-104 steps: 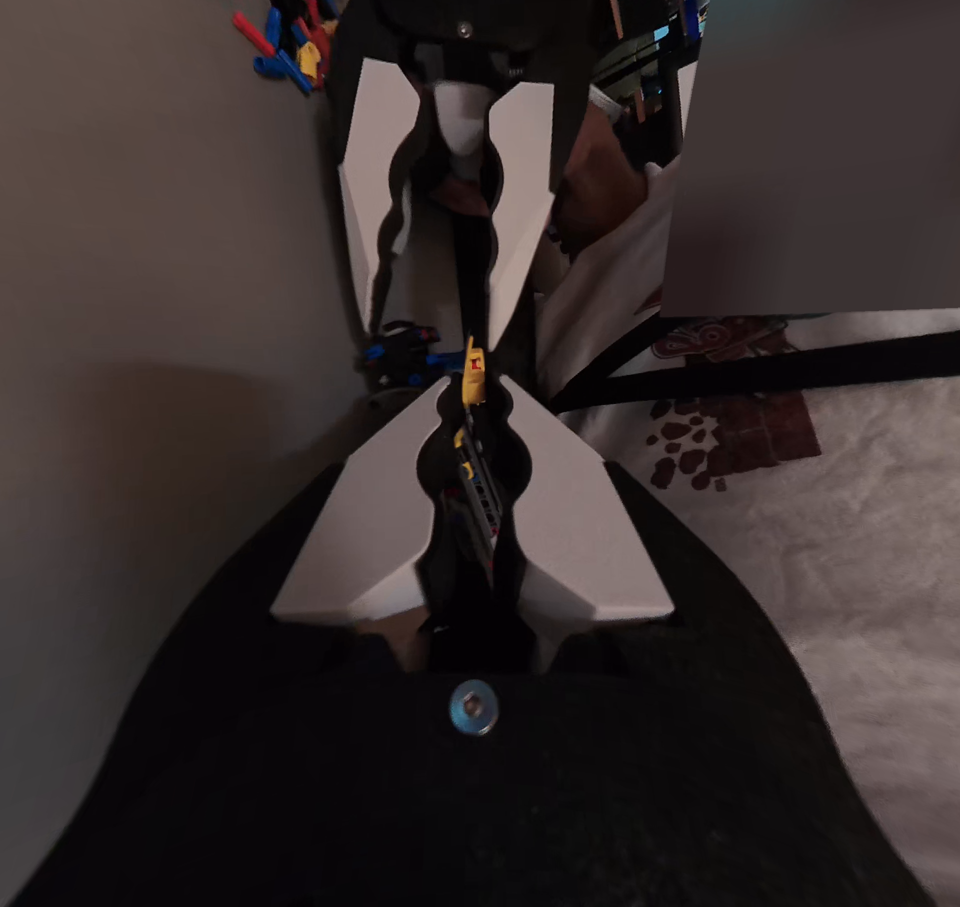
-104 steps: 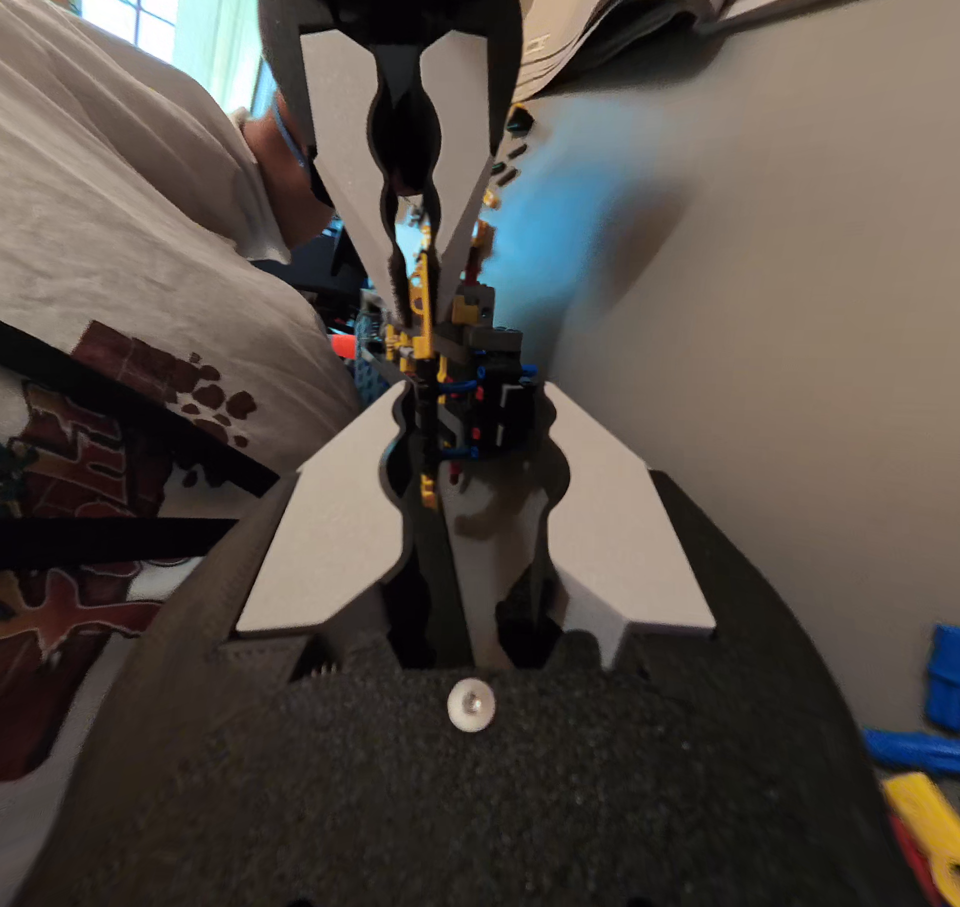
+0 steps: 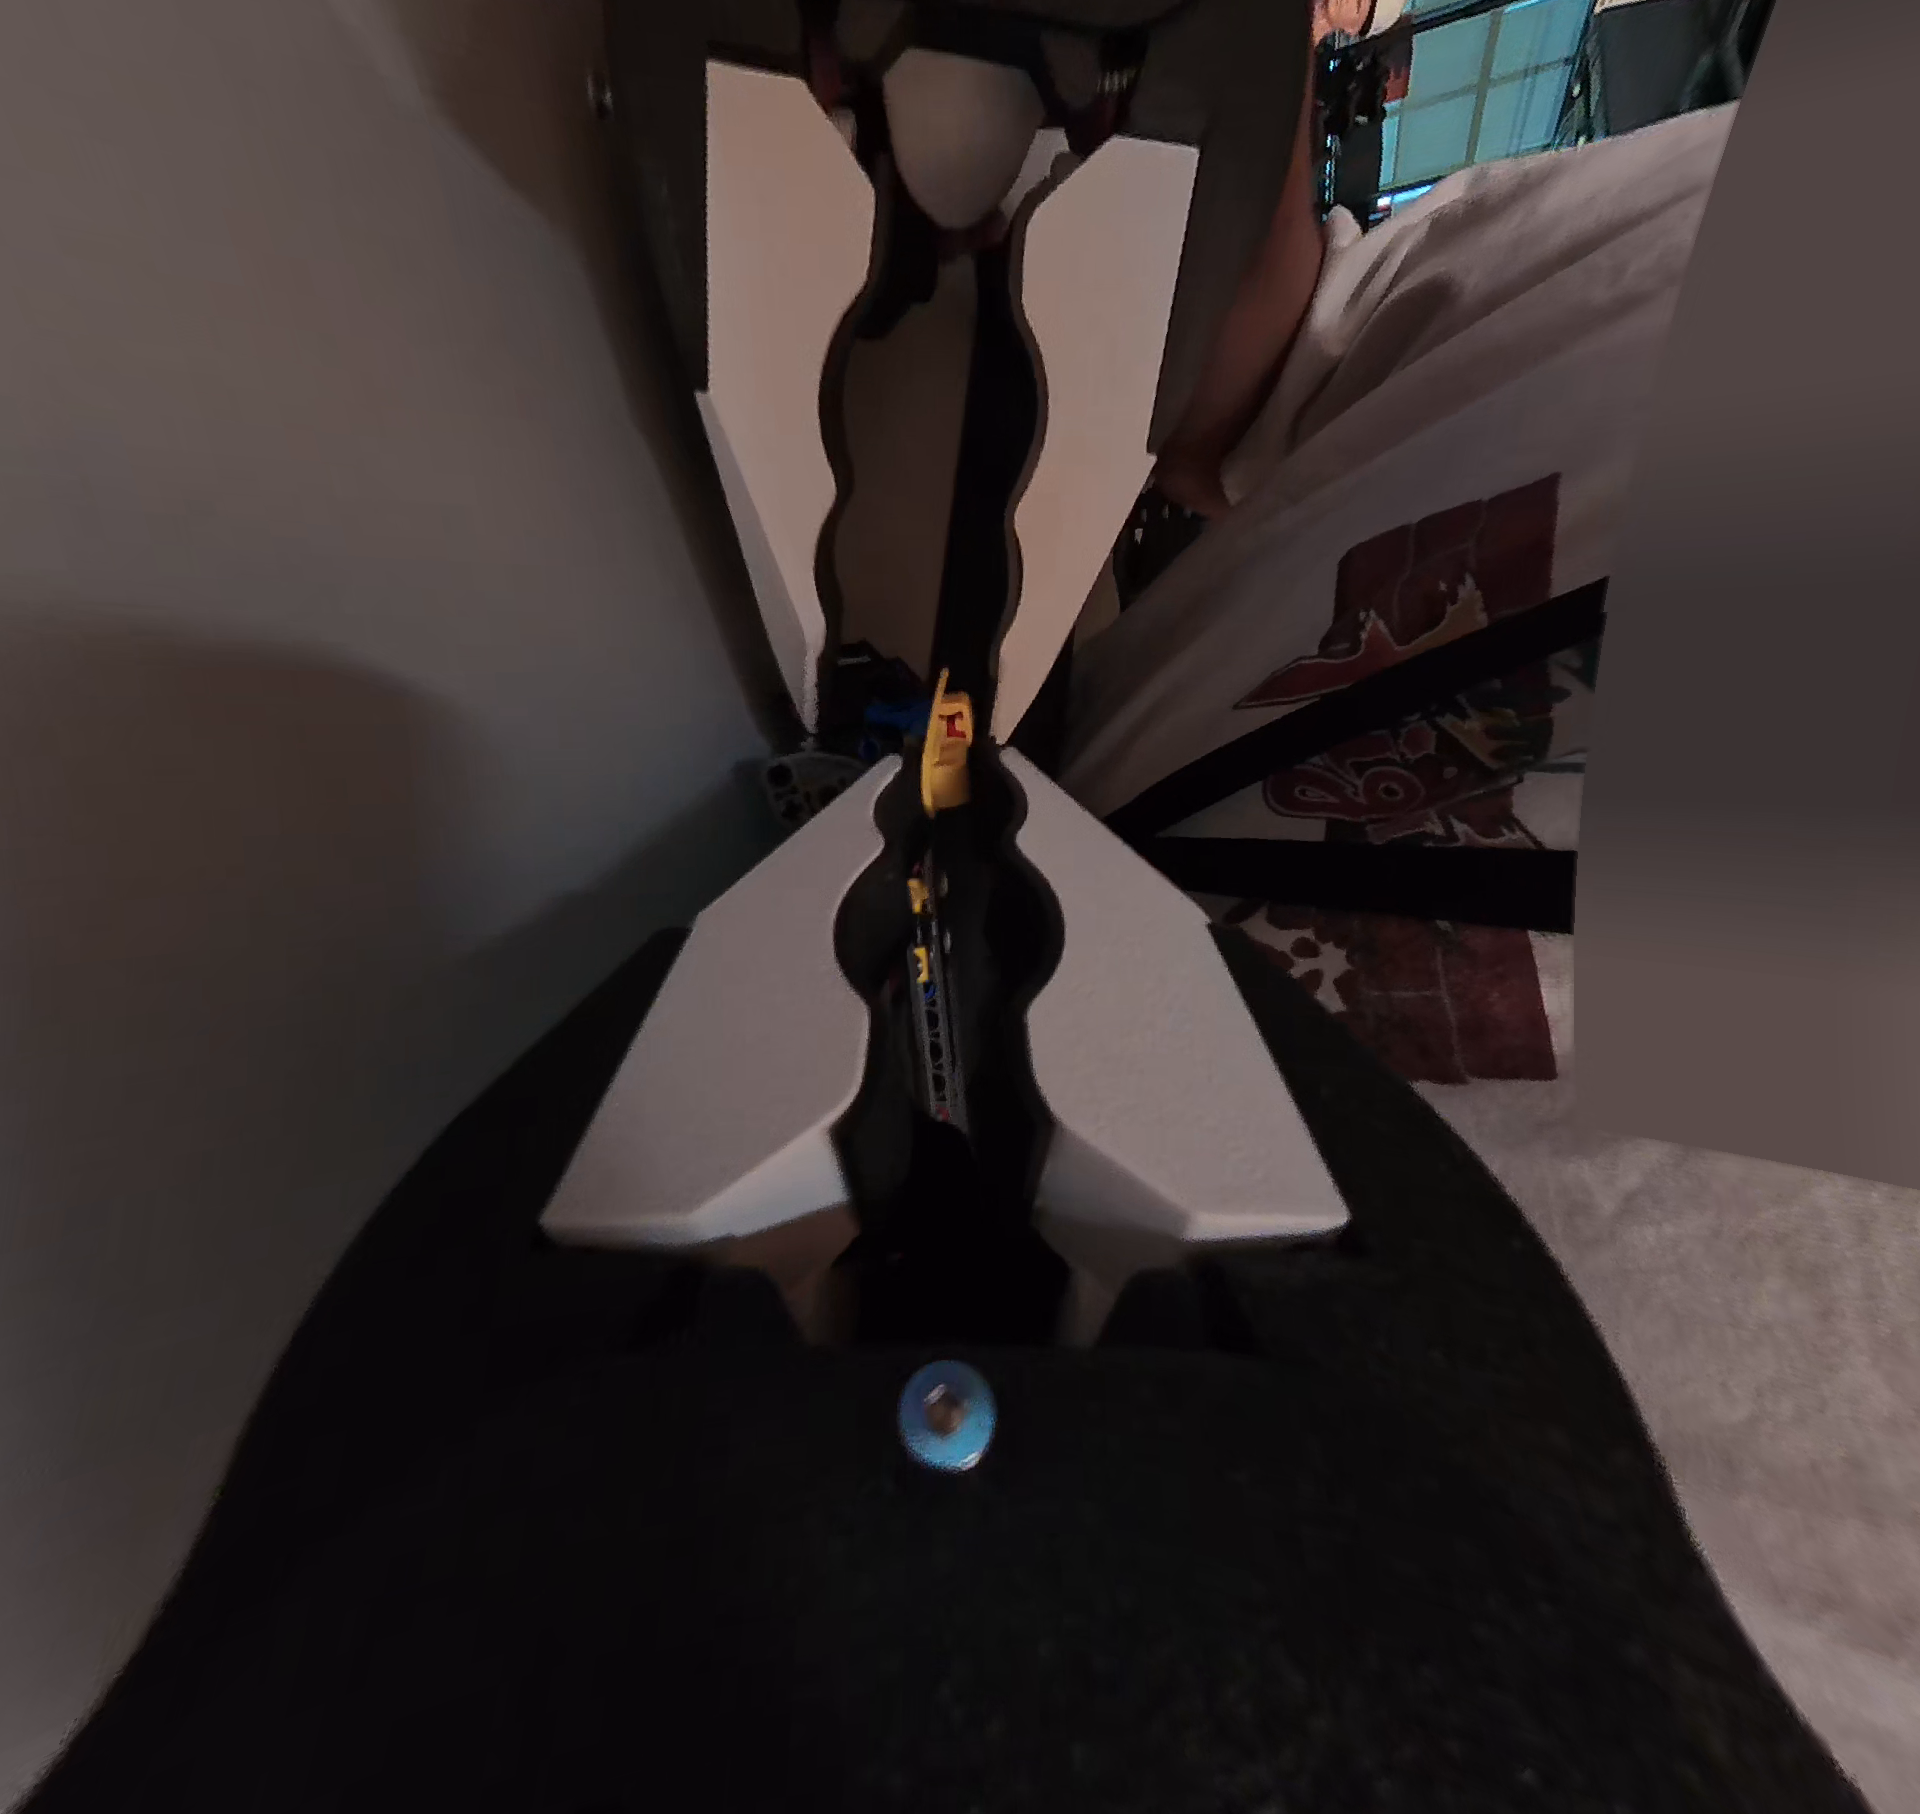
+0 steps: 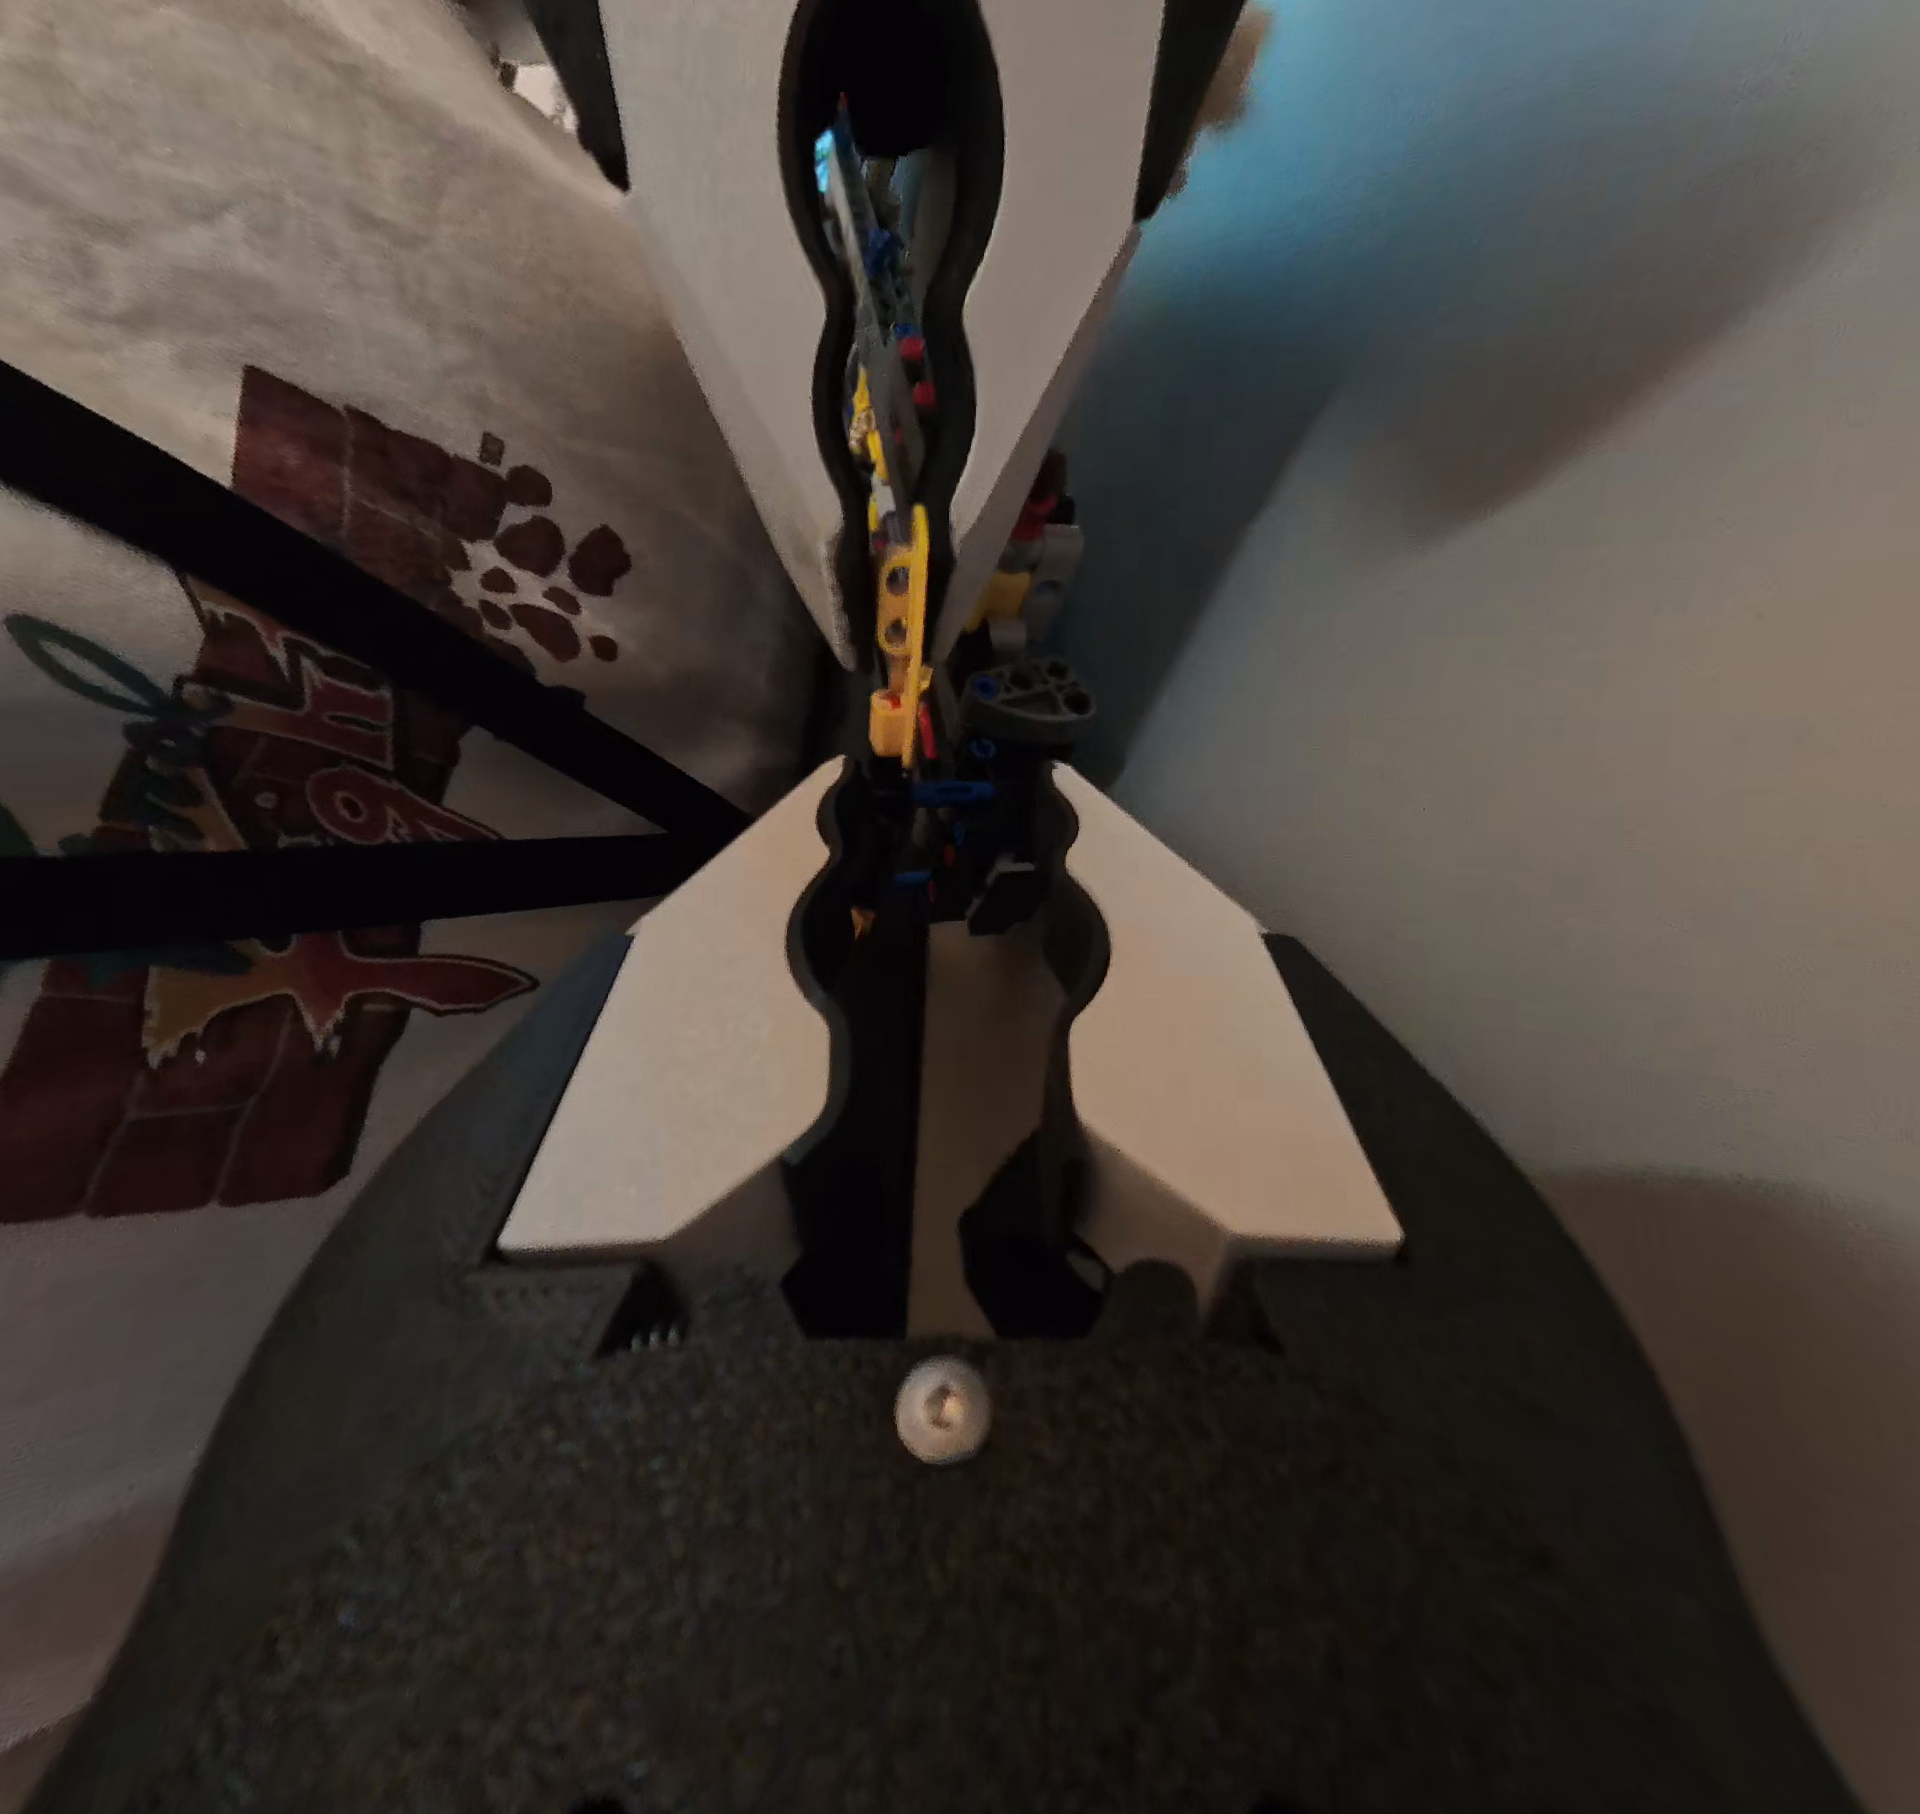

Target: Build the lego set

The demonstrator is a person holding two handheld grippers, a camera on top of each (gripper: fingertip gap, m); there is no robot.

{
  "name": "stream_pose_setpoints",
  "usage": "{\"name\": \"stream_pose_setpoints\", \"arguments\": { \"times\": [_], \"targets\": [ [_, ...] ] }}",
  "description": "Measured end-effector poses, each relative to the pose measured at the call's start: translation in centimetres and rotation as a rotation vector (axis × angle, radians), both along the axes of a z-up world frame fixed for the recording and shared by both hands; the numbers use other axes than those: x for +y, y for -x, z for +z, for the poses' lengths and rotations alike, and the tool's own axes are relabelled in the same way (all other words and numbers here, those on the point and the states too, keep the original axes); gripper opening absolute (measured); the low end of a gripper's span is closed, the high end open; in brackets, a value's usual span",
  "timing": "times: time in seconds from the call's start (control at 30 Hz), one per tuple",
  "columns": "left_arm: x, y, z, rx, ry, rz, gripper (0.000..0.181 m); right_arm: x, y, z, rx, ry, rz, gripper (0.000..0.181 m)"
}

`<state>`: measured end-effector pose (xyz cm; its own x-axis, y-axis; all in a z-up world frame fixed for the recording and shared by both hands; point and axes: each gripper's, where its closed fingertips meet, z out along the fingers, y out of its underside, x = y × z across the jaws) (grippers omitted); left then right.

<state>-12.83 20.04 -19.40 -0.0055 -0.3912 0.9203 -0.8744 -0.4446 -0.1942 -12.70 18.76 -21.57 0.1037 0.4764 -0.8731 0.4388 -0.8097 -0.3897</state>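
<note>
A lego model of grey, yellow, black and blue technic parts is held in the air between my two grippers, which face each other tip to tip. In the left wrist view my left gripper (image 3: 951, 772) is shut on its grey beam (image 3: 935, 1026), and a yellow piece (image 3: 948, 741) sticks out past the tips. The right gripper (image 3: 935, 689) comes in from above. In the right wrist view my right gripper (image 4: 945, 790) is shut on the model's black end (image 4: 1003, 891). The left gripper (image 4: 899, 647) grips the yellow holed beam (image 4: 902, 611). A grey rounded plate (image 4: 1029, 704) sticks out to the right.
A person in a white printed shirt (image 3: 1403, 725) with black straps (image 4: 312, 871) stands close behind the grippers. A forearm (image 3: 1236, 351) shows beside the right gripper. A window (image 3: 1496, 50) is far off at the upper right. The rest is plain wall. Only a small space, under 4 cm, lies between the two pairs of fingers.
</note>
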Motion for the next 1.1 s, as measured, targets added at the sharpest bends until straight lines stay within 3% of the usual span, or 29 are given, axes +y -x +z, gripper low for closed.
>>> {"name": "stream_pose_setpoints", "arguments": {
  "times": [0.53, 0.77, 0.97, 1.1],
  "targets": [
    [0.1, -0.2, -0.1, -0.034, -0.001, 0.003, 0.006, 0.0, 0.0, 0.0, 0.018, -0.020, 0.029, 0.030],
    [0.2, 0.0, -0.3, -0.045, 0.033, -0.014, 0.005, 0.2, 0.1, 0.0, 0.003, -0.016, -0.022, 0.030],
    [0.1, 0.3, -0.4, -0.047, 0.042, -0.038, 0.006, 1.4, -1.3, 2.0, 0.032, -0.098, -0.267, 0.043],
    [0.1, 0.3, -0.3, -0.048, 0.029, -0.056, 0.006, -1.3, -1.8, 0.6, -0.054, -0.022, -0.373, 0.042]
  ]
}}
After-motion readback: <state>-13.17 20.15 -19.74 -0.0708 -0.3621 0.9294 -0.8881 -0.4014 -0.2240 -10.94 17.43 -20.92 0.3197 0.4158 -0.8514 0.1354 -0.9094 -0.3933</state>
